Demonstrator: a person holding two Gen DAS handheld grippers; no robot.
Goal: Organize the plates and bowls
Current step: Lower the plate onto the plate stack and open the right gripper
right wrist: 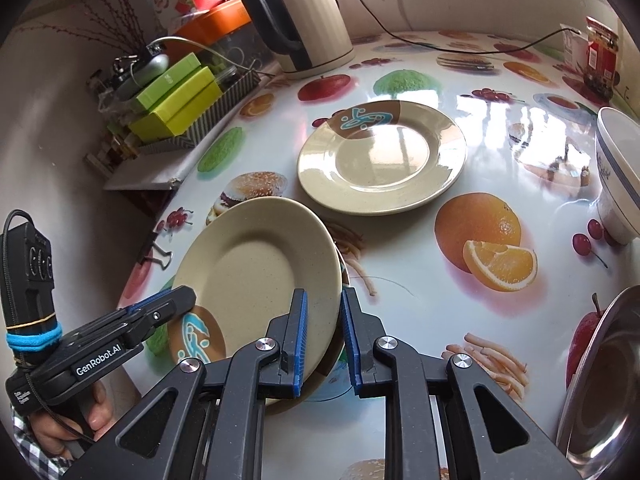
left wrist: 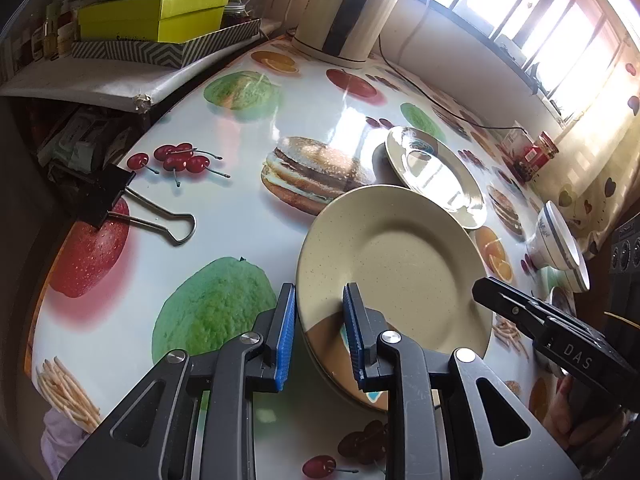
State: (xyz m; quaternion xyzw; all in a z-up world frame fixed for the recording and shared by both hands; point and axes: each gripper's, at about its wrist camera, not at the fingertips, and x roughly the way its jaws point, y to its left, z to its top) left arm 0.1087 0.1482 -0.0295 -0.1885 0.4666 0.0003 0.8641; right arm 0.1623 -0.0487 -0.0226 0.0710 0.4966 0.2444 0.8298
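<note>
Two claws on one tilted plate
Second plate and kettle behind; left claw and right claw both pinch its rim.

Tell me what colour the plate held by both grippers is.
Speckled beige plate with a brown patch carrying a turquoise squiggle; clearest in the right wrist view.

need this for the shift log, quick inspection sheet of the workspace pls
surface: glossy fruit-print tablecloth
job's things: lifted plate tilted, a second plate under it; another plate flat beyond; bowl at right
clutter: binder clip, green boxes, jar, steel dish
grippers: left gripper and right gripper both clamp the lifted plate's rim
cables: black cord along the wall
surroundings: kettle, window
</note>
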